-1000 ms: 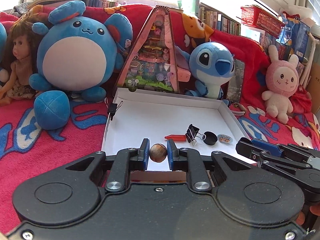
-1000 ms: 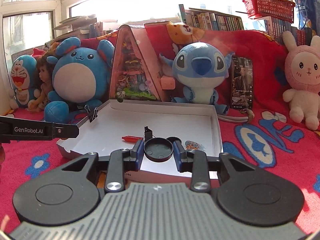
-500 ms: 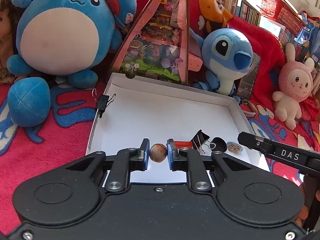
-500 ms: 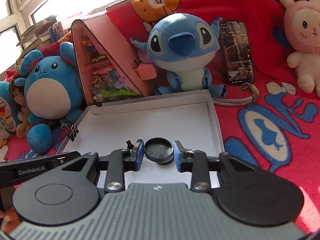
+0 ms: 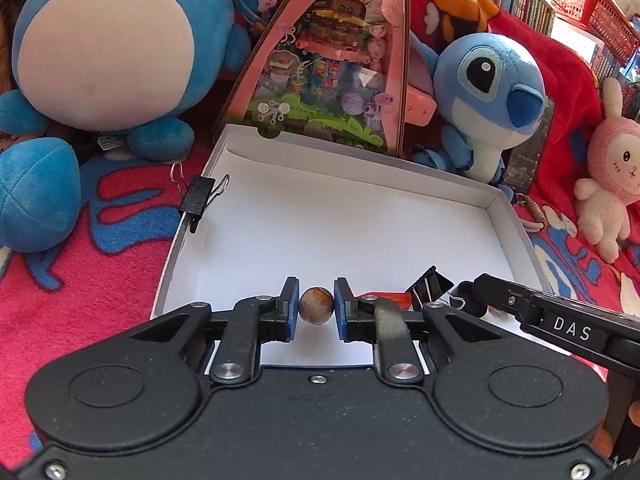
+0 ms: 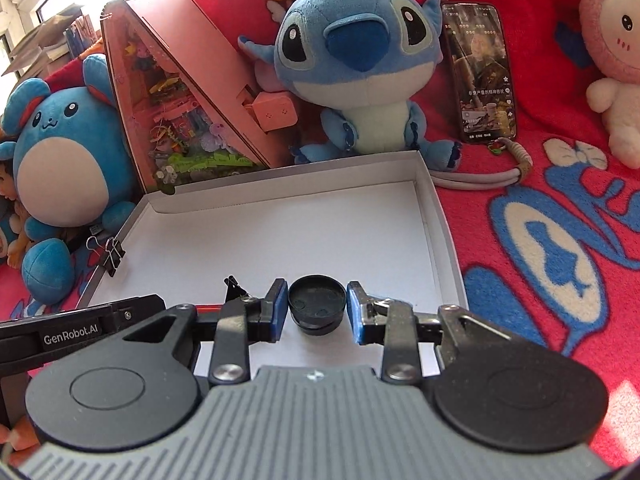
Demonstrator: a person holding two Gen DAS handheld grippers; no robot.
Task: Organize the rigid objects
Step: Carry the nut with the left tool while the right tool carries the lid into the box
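My left gripper (image 5: pixel 316 306) is shut on a small brown marbled ball (image 5: pixel 316 305) and holds it over the near part of a shallow white box (image 5: pixel 340 220). My right gripper (image 6: pixel 317 308) is shut on a round black cap (image 6: pixel 317 305) over the same box (image 6: pixel 280 240). In the left wrist view a red piece (image 5: pixel 390 299) and a black binder clip (image 5: pixel 430 286) lie in the box just right of my left fingers, partly hidden by the right gripper's body (image 5: pixel 560 322). Another black binder clip (image 5: pixel 200 200) is clamped on the box's left wall.
The box sits on a red patterned blanket (image 6: pixel 560 240). Behind it stand a pink triangular toy house (image 5: pixel 332 80), a blue round plush (image 5: pixel 100 52), a Stitch plush (image 6: pixel 352 64), a phone (image 6: pixel 482 72) and a pink bunny plush (image 5: pixel 612 176).
Both grippers have moved forward and tilted down over the box, each keeping its object. The box now fills more of both views.
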